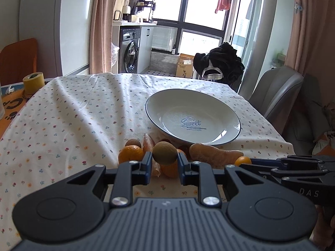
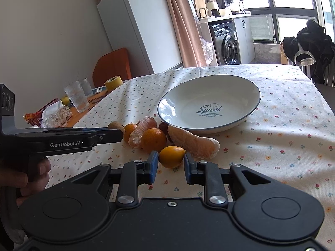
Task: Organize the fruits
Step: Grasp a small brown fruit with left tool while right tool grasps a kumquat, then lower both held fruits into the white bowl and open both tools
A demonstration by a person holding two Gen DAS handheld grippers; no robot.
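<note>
While clamped, each gripper [image 1: 165,163] [image 2: 171,164] pinches one fruit [image 1: 164,153] [image 2: 172,156].

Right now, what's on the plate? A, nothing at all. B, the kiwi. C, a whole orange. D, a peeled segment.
A: the plate shows only its bare white inside and printed lettering; the kiwi sits between the left gripper fingers, a small orange between the right gripper fingers, and the other fruit lies on the cloth in front of the plate.
</note>
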